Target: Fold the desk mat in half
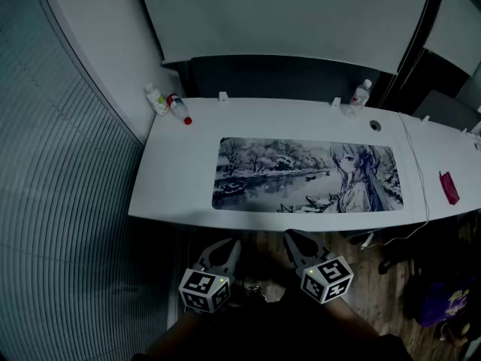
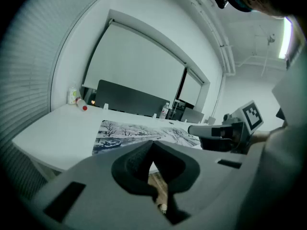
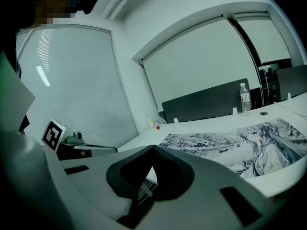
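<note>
The desk mat (image 1: 308, 176) lies flat and unfolded on the white desk (image 1: 176, 175), printed with a grey winter landscape and a drawn girl; it also shows in the left gripper view (image 2: 139, 132) and the right gripper view (image 3: 235, 145). My left gripper (image 1: 222, 251) and right gripper (image 1: 299, 244) hang side by side below the desk's near edge, short of the mat. Both are shut with nothing between their jaws. The left gripper's tips (image 2: 152, 143) meet, as do the right's (image 3: 152, 149).
Two bottles (image 1: 169, 104) stand at the desk's back left corner, and a water bottle (image 1: 361, 93) at the back right. A red object (image 1: 449, 186) lies on the adjoining desk on the right. A dark screen panel (image 1: 270, 77) runs behind the desk. A cable (image 1: 415, 164) crosses the desk's right end.
</note>
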`<state>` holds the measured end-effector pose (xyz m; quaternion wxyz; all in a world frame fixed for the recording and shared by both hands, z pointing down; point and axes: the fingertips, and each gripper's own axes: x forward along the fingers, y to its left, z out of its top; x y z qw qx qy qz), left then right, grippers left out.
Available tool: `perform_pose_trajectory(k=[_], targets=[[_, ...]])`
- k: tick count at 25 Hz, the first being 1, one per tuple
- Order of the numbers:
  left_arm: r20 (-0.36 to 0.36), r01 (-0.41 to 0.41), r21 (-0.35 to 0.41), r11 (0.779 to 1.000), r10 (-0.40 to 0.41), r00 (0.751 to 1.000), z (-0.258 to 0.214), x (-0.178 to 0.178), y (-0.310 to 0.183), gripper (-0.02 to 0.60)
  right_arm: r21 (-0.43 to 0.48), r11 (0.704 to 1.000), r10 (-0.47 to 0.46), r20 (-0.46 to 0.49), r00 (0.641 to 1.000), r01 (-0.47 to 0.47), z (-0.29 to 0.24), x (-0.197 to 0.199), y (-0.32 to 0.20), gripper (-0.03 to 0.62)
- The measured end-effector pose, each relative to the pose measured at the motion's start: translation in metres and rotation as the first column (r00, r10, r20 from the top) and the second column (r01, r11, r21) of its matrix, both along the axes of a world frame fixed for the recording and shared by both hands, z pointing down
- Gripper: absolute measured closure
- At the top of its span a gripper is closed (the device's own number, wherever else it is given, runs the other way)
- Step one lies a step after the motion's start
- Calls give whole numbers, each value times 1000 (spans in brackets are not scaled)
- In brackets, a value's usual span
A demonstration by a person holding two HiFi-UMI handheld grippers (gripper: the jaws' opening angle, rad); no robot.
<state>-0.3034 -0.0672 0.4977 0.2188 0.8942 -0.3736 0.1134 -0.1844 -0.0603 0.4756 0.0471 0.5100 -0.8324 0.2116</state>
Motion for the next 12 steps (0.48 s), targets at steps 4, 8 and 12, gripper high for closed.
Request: perform_pose_trajectory(k=[4,8,12], targets=[[2,0,3,1000,0,1000,-2,3,1,575,-5,1000,-2,0,1000,2,-1,2,2,571],[0,-4,5,1000,4,1000,-3,7,3,575,7,1000,5,14,1000,-5,-3,5,4,571],[0,-3,8,1000,3,1000,-2,8,3,575,16,1000,12,19,1000,-12,-5,7,3,569]])
